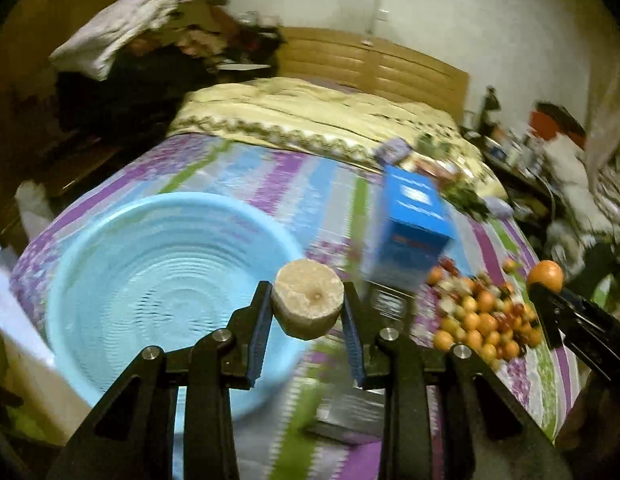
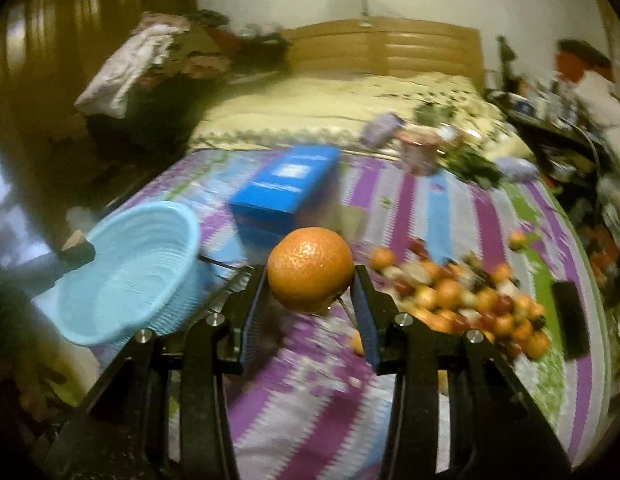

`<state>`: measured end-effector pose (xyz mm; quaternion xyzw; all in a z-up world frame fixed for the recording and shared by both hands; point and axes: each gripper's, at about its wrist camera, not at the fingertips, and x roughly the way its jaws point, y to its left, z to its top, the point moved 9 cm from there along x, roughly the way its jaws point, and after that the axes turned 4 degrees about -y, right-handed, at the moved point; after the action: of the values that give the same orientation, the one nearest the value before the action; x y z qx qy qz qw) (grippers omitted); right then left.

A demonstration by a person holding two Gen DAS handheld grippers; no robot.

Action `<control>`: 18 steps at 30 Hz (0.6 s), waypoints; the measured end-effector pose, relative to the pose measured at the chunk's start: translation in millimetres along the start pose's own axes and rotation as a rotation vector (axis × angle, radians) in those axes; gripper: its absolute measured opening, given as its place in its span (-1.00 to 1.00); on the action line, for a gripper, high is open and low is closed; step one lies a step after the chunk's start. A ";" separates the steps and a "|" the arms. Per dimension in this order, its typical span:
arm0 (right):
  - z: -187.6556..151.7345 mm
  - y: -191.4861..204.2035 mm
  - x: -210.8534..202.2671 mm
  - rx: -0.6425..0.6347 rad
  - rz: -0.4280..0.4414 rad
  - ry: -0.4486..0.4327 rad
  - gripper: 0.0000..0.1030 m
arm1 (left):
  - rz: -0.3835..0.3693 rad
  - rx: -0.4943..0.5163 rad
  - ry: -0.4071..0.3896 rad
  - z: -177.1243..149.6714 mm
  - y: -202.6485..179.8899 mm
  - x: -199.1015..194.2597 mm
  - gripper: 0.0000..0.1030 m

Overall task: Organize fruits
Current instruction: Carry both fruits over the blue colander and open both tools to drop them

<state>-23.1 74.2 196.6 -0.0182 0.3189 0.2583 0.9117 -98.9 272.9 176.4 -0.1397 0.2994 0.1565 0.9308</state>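
Observation:
My left gripper (image 1: 308,306) is shut on a tan, rough-skinned round fruit (image 1: 308,304) and holds it over the near rim of the light blue basin (image 1: 150,276). My right gripper (image 2: 310,280) is shut on an orange (image 2: 310,268), held above the bed between the basin (image 2: 130,276) and a pile of small orange and red fruits (image 2: 469,300). The pile also shows in the left wrist view (image 1: 481,316), with the right gripper and its orange (image 1: 545,276) at the right. The left gripper shows at the far left of the right wrist view (image 2: 72,249).
A blue carton (image 1: 413,228) stands on the striped bedsheet (image 1: 294,184) behind the grippers; it also shows in the right wrist view (image 2: 286,192). A cream quilt (image 1: 310,116), packets and greens lie farther back. A dark flat object (image 2: 571,320) lies right of the pile.

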 end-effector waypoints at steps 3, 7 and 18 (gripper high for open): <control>13.2 36.7 11.8 -0.033 0.052 0.007 -0.18 | 0.036 -0.046 -0.010 9.9 39.6 -8.7 -0.34; 21.4 85.9 28.9 -0.069 0.127 0.035 -0.18 | 0.078 -0.093 -0.008 15.7 85.4 -13.7 -0.34; -2.7 179.7 101.1 -0.126 0.326 0.311 -0.18 | 0.086 -0.164 0.134 -7.4 157.0 18.4 -0.34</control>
<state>-44.3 275.7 158.4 -0.0630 0.4375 0.4157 0.7949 -147.4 417.2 133.4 -0.2125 0.3527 0.2106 0.8866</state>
